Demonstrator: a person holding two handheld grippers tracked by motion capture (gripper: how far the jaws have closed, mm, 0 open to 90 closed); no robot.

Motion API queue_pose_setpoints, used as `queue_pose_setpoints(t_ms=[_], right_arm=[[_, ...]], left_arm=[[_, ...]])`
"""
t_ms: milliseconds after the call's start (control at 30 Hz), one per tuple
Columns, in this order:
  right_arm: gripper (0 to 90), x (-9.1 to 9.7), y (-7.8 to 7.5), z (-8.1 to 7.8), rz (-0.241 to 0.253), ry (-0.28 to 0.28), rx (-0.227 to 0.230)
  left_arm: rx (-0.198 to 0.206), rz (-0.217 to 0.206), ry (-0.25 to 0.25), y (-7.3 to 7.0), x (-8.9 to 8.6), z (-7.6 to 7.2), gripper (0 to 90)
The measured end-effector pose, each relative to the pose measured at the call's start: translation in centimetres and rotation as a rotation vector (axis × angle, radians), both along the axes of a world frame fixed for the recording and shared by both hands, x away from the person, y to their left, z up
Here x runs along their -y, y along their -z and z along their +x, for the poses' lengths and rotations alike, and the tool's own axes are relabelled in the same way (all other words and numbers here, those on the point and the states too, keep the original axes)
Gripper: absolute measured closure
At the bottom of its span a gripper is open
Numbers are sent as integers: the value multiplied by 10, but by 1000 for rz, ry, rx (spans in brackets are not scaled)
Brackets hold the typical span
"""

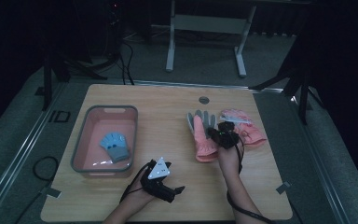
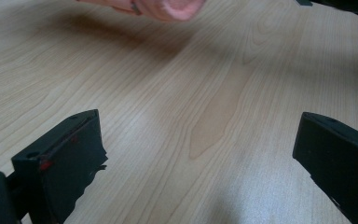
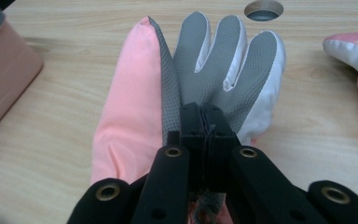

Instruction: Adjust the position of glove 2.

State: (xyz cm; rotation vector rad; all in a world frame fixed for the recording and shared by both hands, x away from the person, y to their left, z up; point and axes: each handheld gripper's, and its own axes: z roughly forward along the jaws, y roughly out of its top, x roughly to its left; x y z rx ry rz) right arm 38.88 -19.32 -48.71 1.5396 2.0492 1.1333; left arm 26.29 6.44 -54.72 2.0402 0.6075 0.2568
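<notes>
Left hand-held gripper [image 1: 177,190] at near tabletop [image 1: 177,100] edge, jaws wide apart, nothing between. Right hand-held gripper [image 3: 204,122] clamped shut on pink-and-grey glove [image 3: 186,79] at palm, just ahead of right hand [image 1: 227,156]. Glove long axis running away, fingertips far. Pink tub [image 1: 80,140] lying well left, blue glove [image 1: 114,145] inside. Second pink glove [image 1: 242,126] just right. Right gripper view revealing grip; high view revealing tub route.

Bare wood lies open before our left gripper [image 1: 175,190], as far as the pink-and-grey glove [image 1: 201,133]. The grey-rimmed tub [image 1: 80,140] blocks our left; a second pink glove [image 1: 243,127] crowds the table [image 1: 168,105] just beside our right gripper [image 1: 224,136].
</notes>
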Motion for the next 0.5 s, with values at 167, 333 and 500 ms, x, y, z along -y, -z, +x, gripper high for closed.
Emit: queue_pose_setpoints(t_ms=[167, 333, 500], right_arm=[[884, 1, -2, -19, 2, 25, 9], [884, 7, 3, -30, 50, 61, 2], [883, 3, 17, -38, 75, 106, -8]], left_arm=[[-1, 2, 2, 0, 1, 0, 19], [1, 1, 4, 0, 3, -2, 19], [-2, 5, 9, 1, 5, -2, 19]])
